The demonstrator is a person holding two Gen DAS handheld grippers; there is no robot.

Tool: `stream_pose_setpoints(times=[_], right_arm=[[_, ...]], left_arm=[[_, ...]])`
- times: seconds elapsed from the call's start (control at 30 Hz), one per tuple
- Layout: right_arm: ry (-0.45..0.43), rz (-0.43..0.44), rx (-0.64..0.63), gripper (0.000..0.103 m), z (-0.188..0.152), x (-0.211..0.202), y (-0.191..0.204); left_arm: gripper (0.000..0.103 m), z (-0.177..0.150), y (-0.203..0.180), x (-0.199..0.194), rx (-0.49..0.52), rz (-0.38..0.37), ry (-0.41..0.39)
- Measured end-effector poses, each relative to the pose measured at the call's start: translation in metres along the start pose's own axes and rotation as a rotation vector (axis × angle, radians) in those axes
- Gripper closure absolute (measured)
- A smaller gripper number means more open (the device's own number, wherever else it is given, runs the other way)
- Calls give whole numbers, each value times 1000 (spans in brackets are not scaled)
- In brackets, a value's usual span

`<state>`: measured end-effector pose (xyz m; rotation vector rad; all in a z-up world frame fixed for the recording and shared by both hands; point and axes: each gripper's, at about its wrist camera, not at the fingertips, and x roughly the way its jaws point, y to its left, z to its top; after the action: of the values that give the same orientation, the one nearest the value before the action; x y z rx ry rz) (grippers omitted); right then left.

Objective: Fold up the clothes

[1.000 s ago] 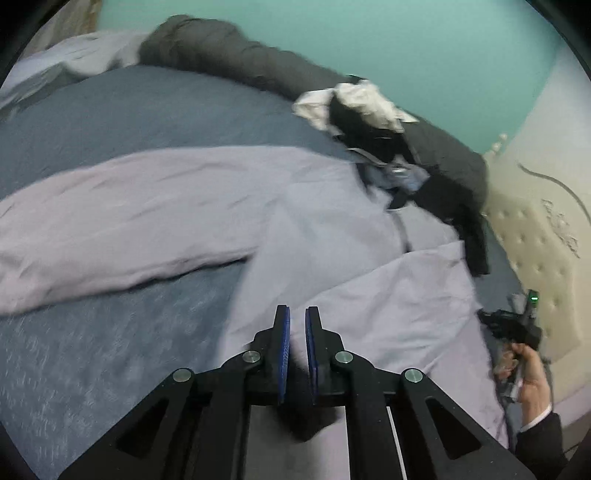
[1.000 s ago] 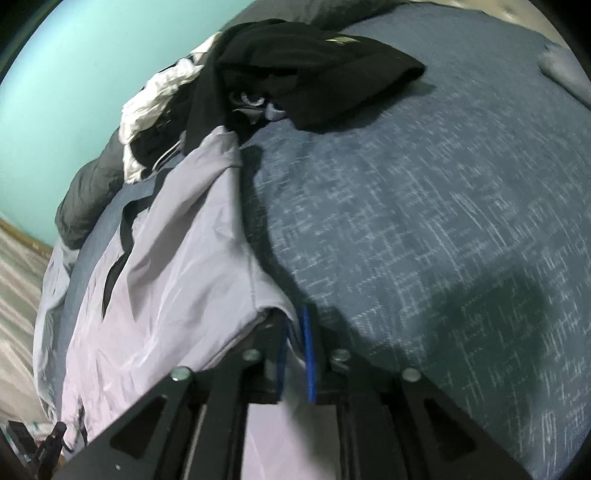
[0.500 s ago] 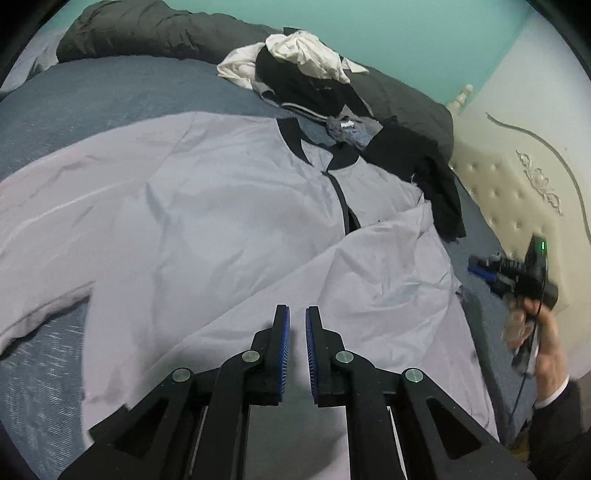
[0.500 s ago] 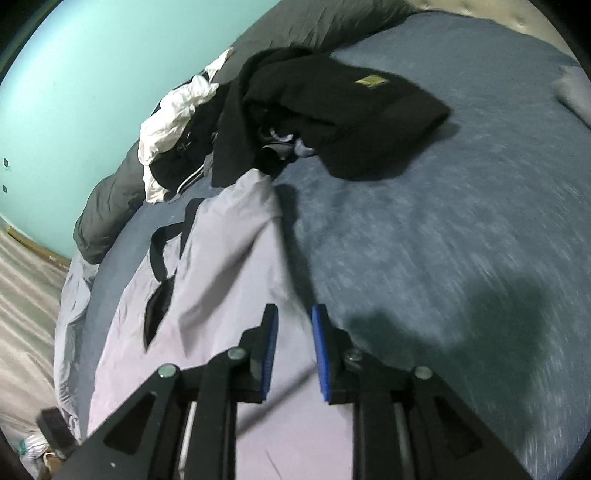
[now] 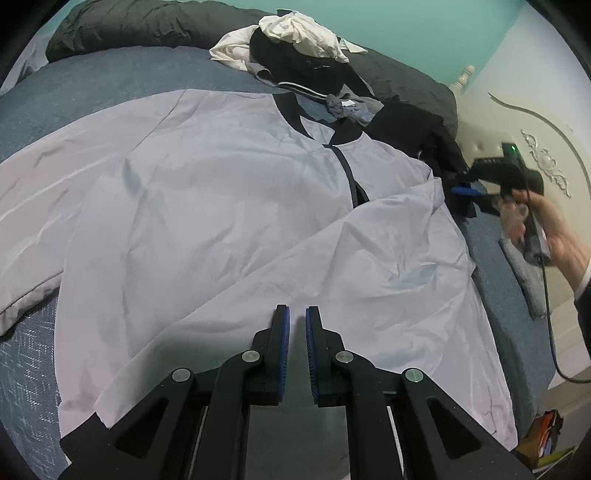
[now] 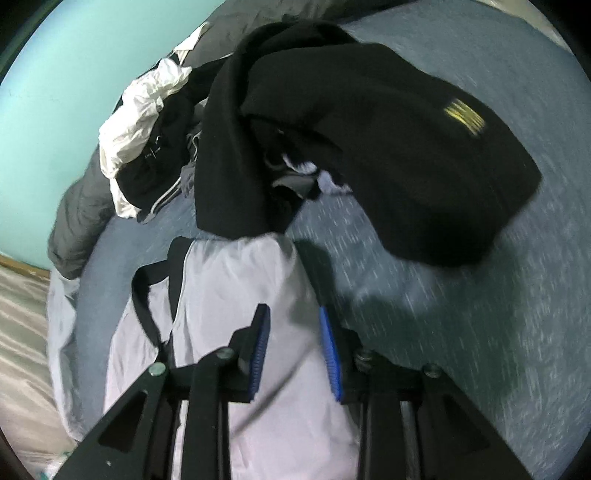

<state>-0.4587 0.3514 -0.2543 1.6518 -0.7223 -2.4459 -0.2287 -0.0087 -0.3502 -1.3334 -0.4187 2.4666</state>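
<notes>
Pale lilac jacket (image 5: 229,206) w/ dark collar and zip placket is lying spread front-up across the blue bedspread (image 5: 92,85), collar pointing toward the far end of the bed; one sleeve is trailing off to the left, the other is folded diagonally over the chest and lower front.

Left gripper (image 5: 297,325) is hovering above the jacket's lower front, jaws sitting a narrow gap apart w/ nothing between the blue pads, so not gripping anything.

Right gripper (image 6: 293,332) is hanging over the jacket's shoulder (image 6: 236,273) near the collar; jaws are spread wide, fabric showing below and between them but not pinched. In the left wrist view the same gripper (image 5: 466,189) is showing at the jacket's right edge, w/ a hand (image 5: 550,229) wrapping its handle and a dark sleeve cuff at the frame edge.

Just beyond the collar, a black garment (image 6: 388,140) w/ a small yellow mark is lying in a heap, touching the jacket's shoulder. Further back, a crumpled white garment (image 5: 295,31) is sitting on more dark clothes, against a dark grey duvet (image 5: 147,22) running along the teal wall (image 5: 406,33). A cream padded headboard (image 5: 535,122) is standing to the right.
</notes>
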Motion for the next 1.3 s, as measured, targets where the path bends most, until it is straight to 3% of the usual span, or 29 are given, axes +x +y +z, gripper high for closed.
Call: stream_pose_setpoints(times=[0.2, 0.3, 0.43, 0.77, 1.03, 1.13, 1.2, 1.3], right_arm=[[42, -119, -38, 76, 16, 24, 23], [39, -197, -84, 91, 18, 30, 32], [11, -245, -117, 101, 26, 29, 37], [-26, -349, -316, 103, 33, 33, 71], [-45, -358, -507, 103, 30, 42, 102], [-70, -299, -586, 103, 25, 41, 113], [-83, -316, -587, 103, 27, 43, 115], [-94, -318, -489, 102, 35, 39, 100]], left_arm=[[93, -4, -2, 8, 13, 2, 20], [94, -5, -1, 10, 13, 4, 28], [94, -9, 2, 15, 16, 11, 42], [94, -16, 3, 19, 11, 14, 53], [94, -20, 5, 19, 10, 18, 59], [94, -21, 3, 19, 10, 20, 60], [94, -22, 1, 18, 13, 22, 59], [94, -24, -1, 17, 14, 23, 59]])
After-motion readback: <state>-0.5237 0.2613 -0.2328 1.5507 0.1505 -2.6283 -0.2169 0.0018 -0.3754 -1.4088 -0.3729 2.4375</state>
